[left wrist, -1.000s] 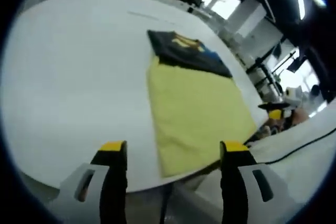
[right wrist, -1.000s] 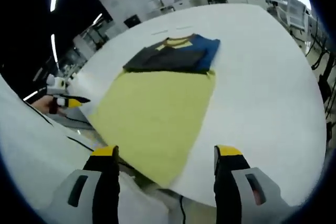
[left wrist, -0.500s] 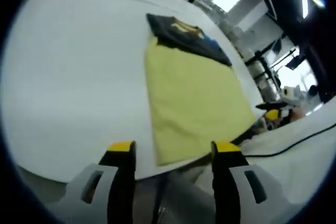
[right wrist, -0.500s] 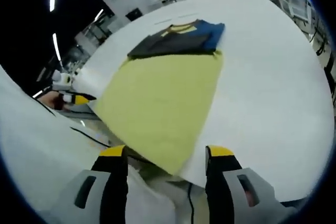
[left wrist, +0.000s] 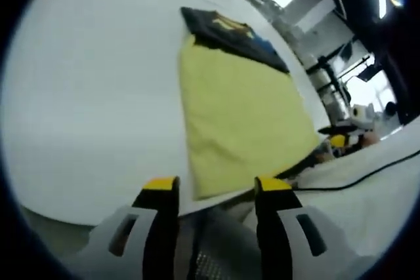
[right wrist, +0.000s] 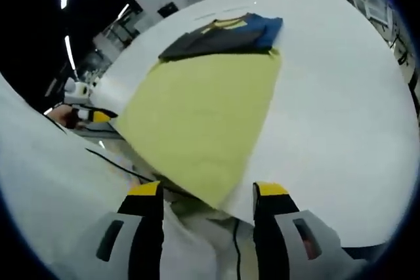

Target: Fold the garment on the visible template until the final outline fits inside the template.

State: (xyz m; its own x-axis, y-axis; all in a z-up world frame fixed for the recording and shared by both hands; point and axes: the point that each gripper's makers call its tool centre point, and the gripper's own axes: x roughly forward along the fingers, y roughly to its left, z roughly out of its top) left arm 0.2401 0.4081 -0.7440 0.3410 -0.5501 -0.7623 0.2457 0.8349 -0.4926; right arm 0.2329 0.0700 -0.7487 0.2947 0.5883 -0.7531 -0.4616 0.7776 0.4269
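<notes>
A white desk (left wrist: pixel 85 96) carries a yellow template (left wrist: pixel 239 116), whose near corner reaches the desk's near edge. A dark garment (left wrist: pixel 230 31) with blue and yellow parts is laid folded at the template's far end, partly on it and partly past it. So the fold is judged unfinished: the outline must yet be brought inside the template. The left tool (left wrist: pixel 209 191) and right tool (right wrist: pixel 206 193) are held spread and empty near the template's near corner.

Garment (left wrist: pixel 230 29) lies on the template's (left wrist: pixel 243 116) far end, atop the table (left wrist: pixel 85 96).
</notes>
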